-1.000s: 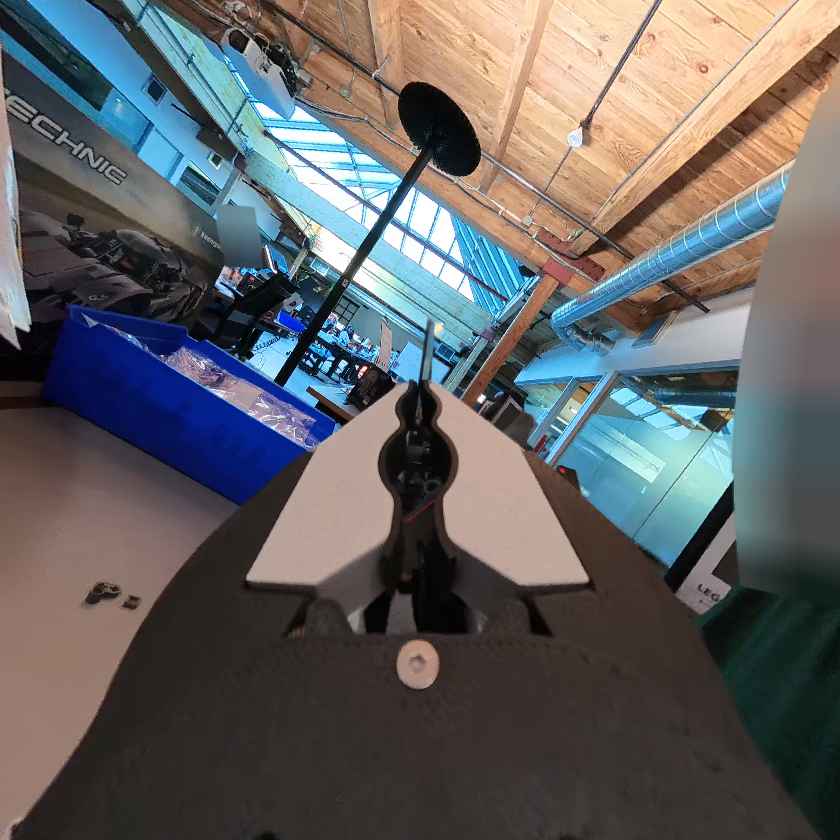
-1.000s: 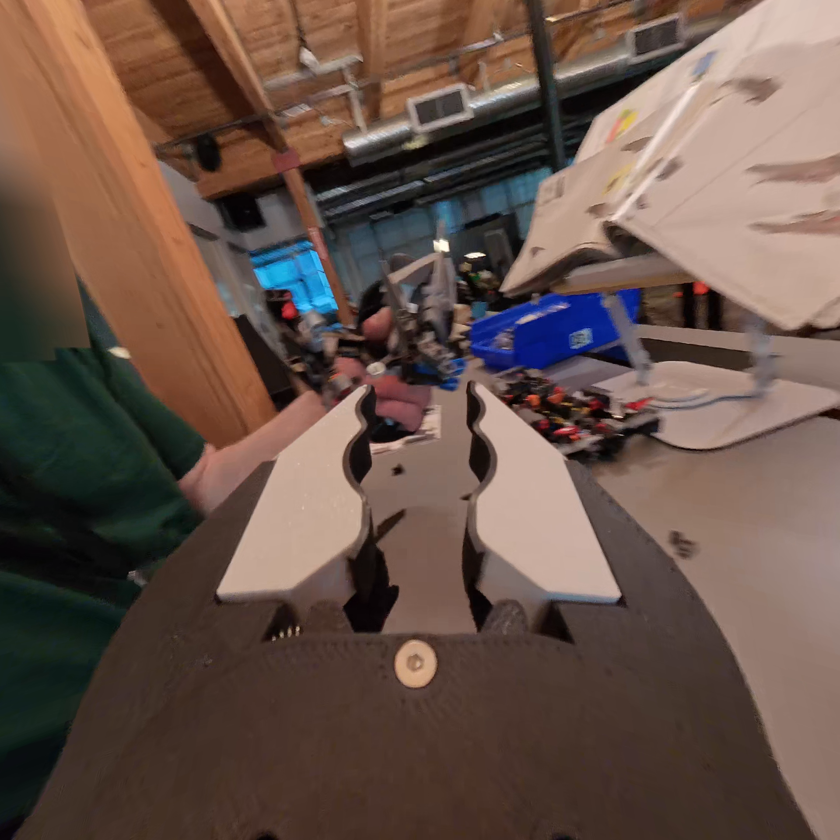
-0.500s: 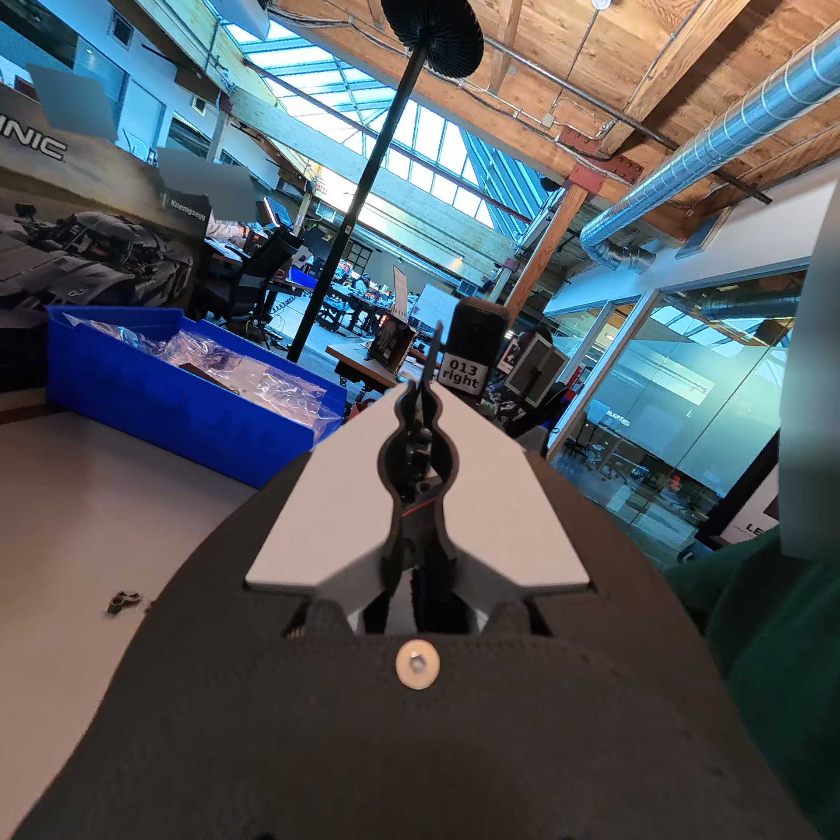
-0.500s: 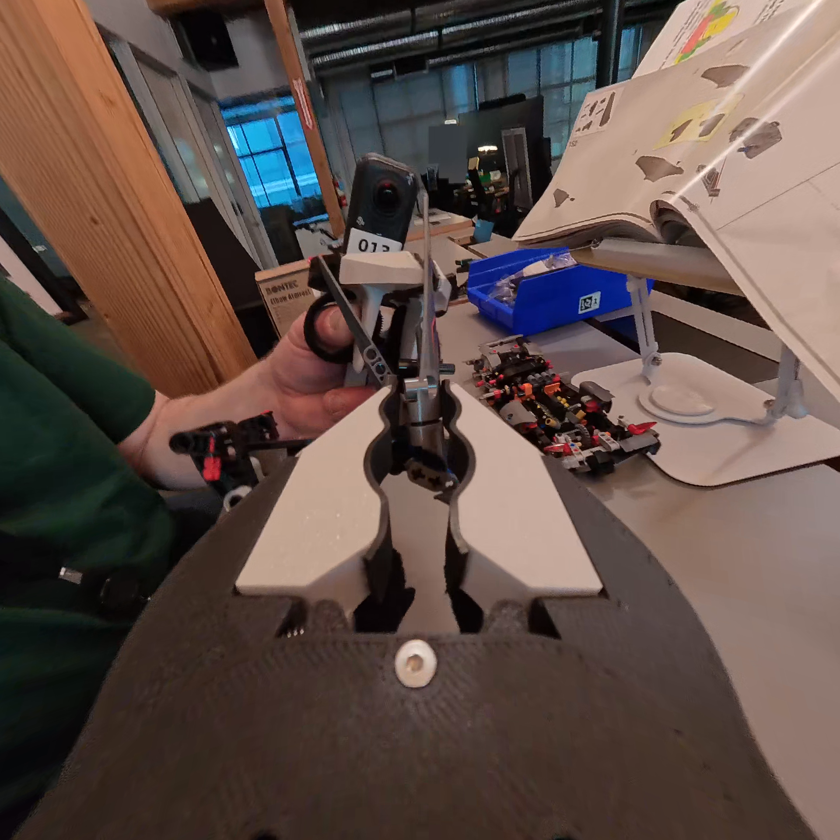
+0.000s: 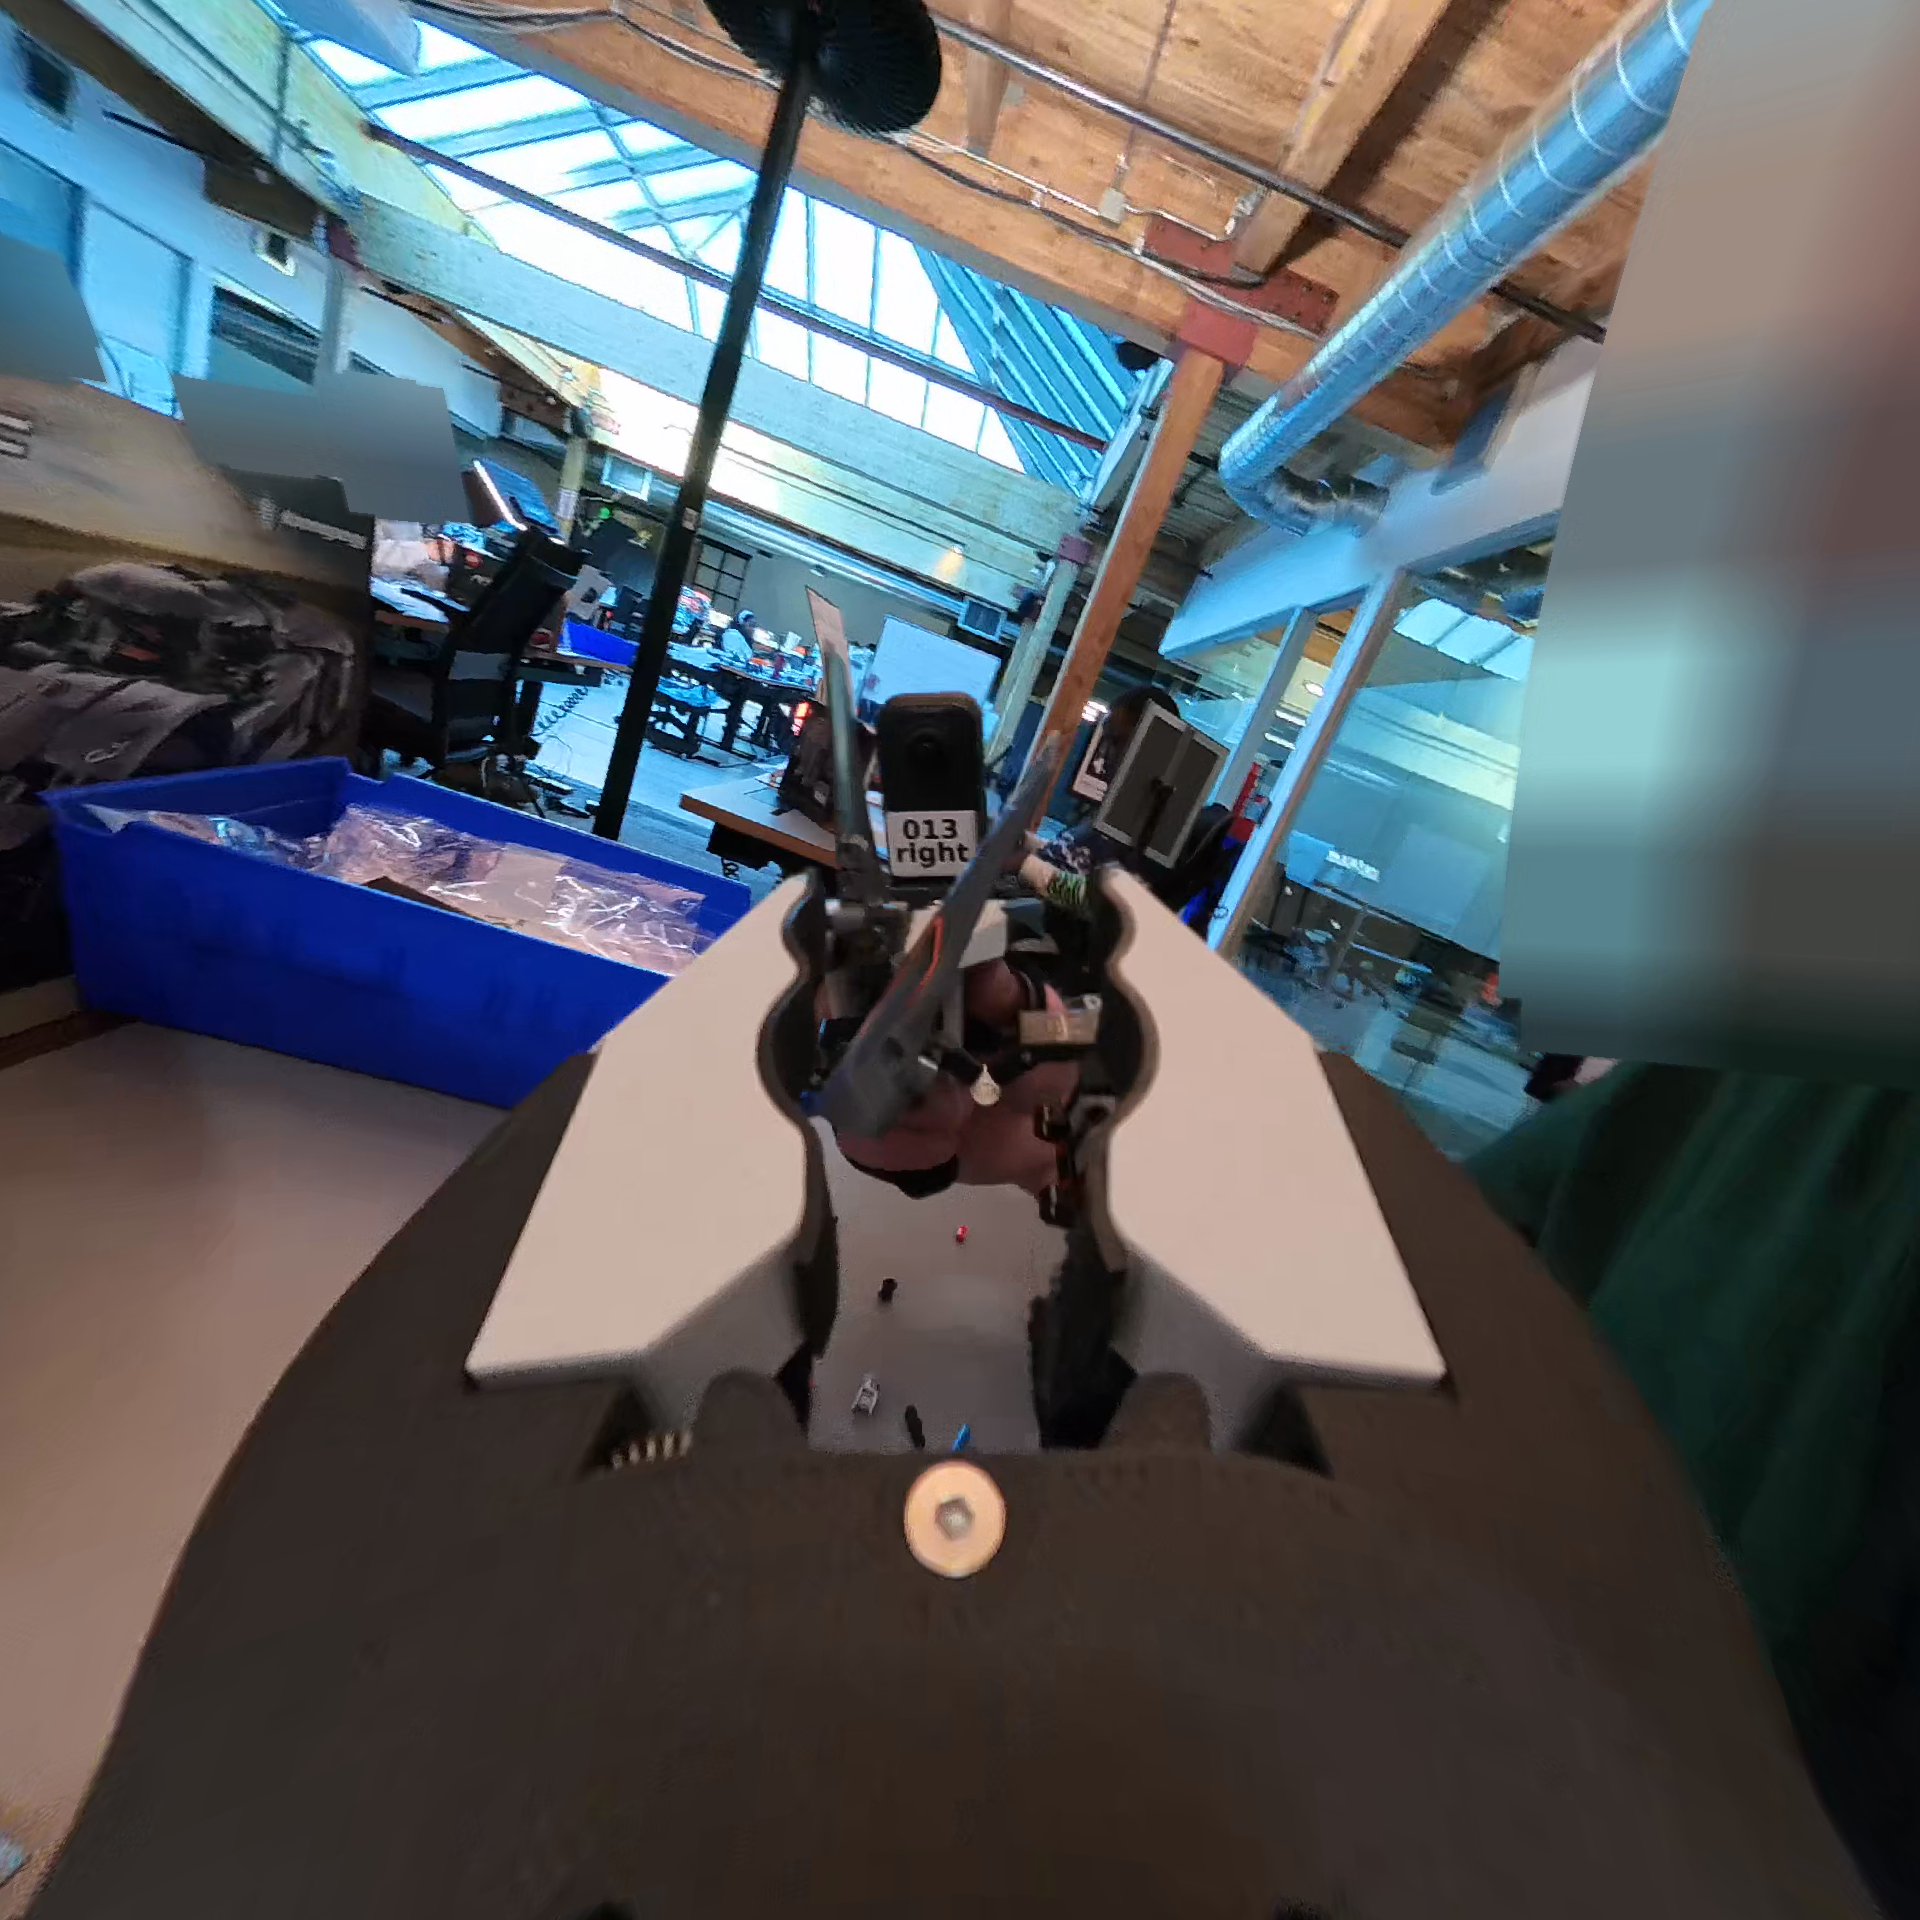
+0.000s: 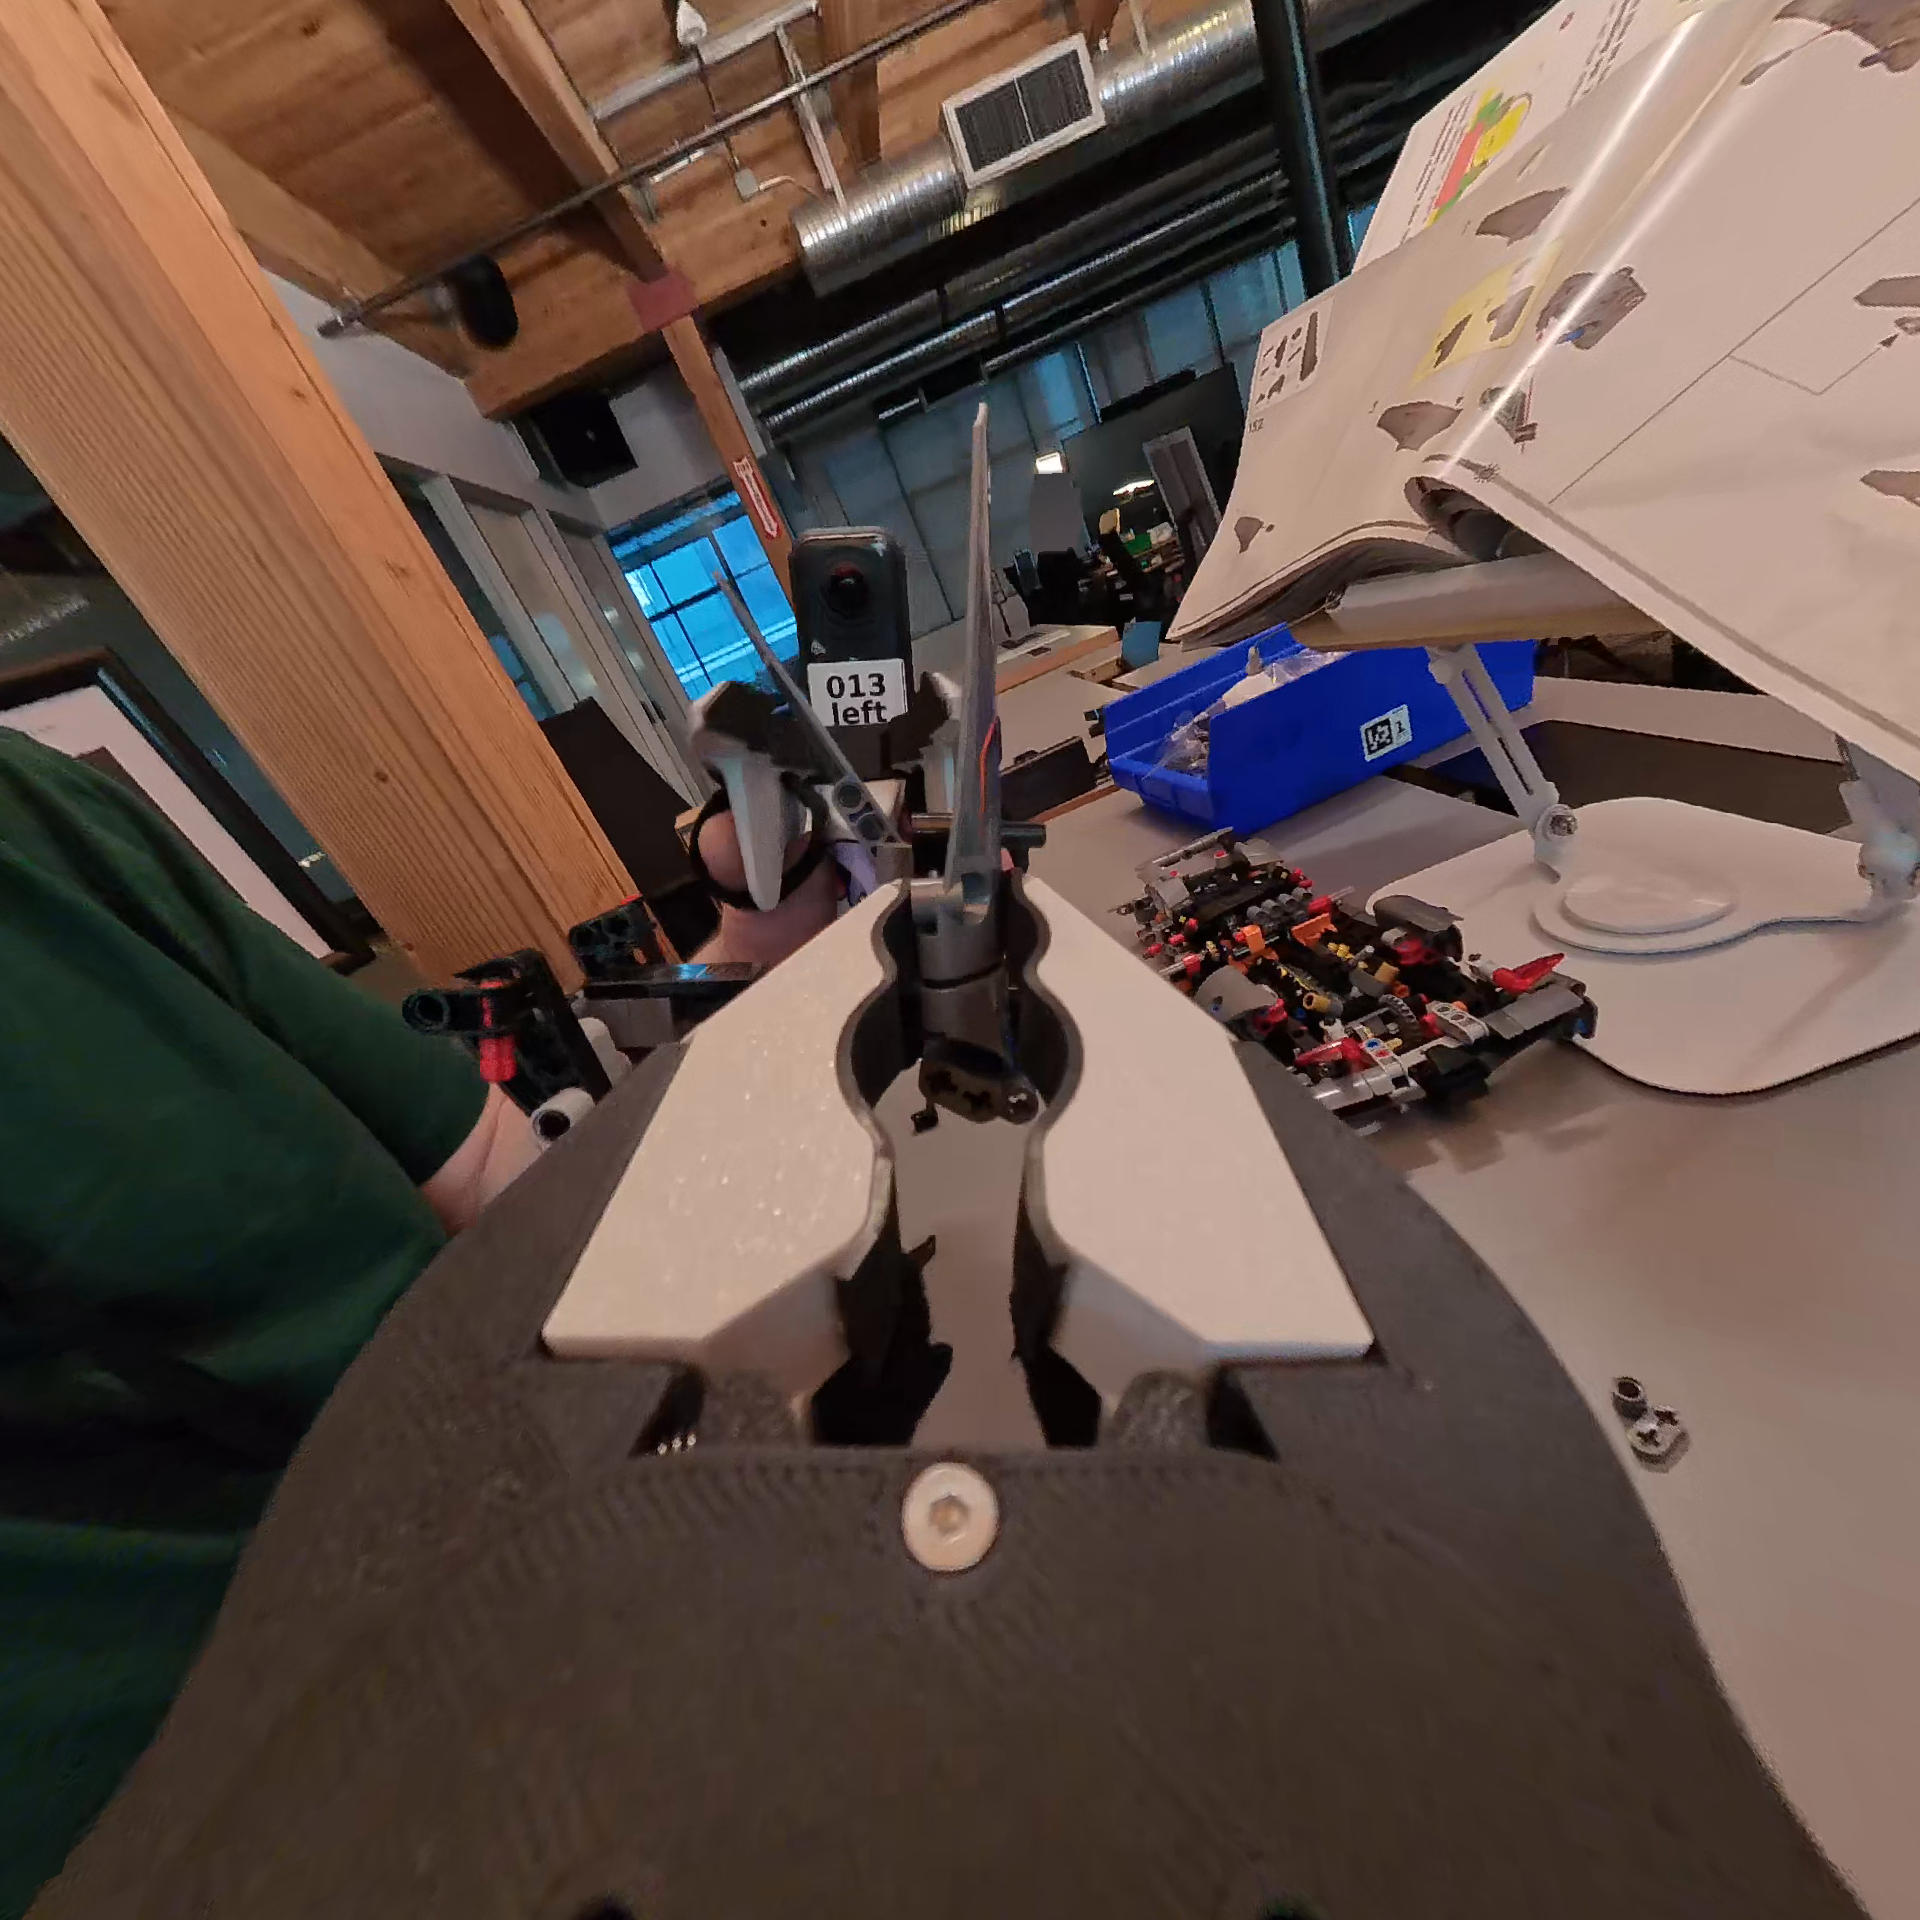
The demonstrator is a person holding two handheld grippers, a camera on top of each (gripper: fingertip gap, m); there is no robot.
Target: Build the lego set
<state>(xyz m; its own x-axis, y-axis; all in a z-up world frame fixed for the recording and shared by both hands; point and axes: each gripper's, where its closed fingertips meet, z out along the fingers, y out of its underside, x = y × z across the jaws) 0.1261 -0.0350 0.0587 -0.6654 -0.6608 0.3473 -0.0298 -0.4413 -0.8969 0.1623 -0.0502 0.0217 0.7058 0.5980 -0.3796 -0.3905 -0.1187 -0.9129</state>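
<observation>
A grey lego assembly with long thin panel blades (image 6: pixel 961 935) stands upright between the fingers of my right gripper (image 6: pixel 961 896), which is shut on its base. In the left wrist view the same assembly (image 5: pixel 902 1023) shows between the spread fingers of my left gripper (image 5: pixel 956 883), which is open and does not touch it. The left gripper (image 6: pixel 831 769) faces the right one at close range, held by a hand. The right gripper's camera (image 5: pixel 928 774) shows just behind the assembly.
A part-built car chassis (image 6: pixel 1351 987) lies on the grey table (image 6: pixel 1662 1247) beside an instruction booklet (image 6: pixel 1610 312) on a white stand. A blue bin (image 5: pixel 343 935) holds bags. Small loose pieces (image 5: pixel 885 1288) lie on the table. A black-and-red assembly (image 6: pixel 520 1018) sits by the green-sleeved arm. Spacing between my two grippers at the tips: around 6 centimetres.
My right gripper came in open and shut on the grey assembly. My left gripper, which was shut on it, has opened and let go.
</observation>
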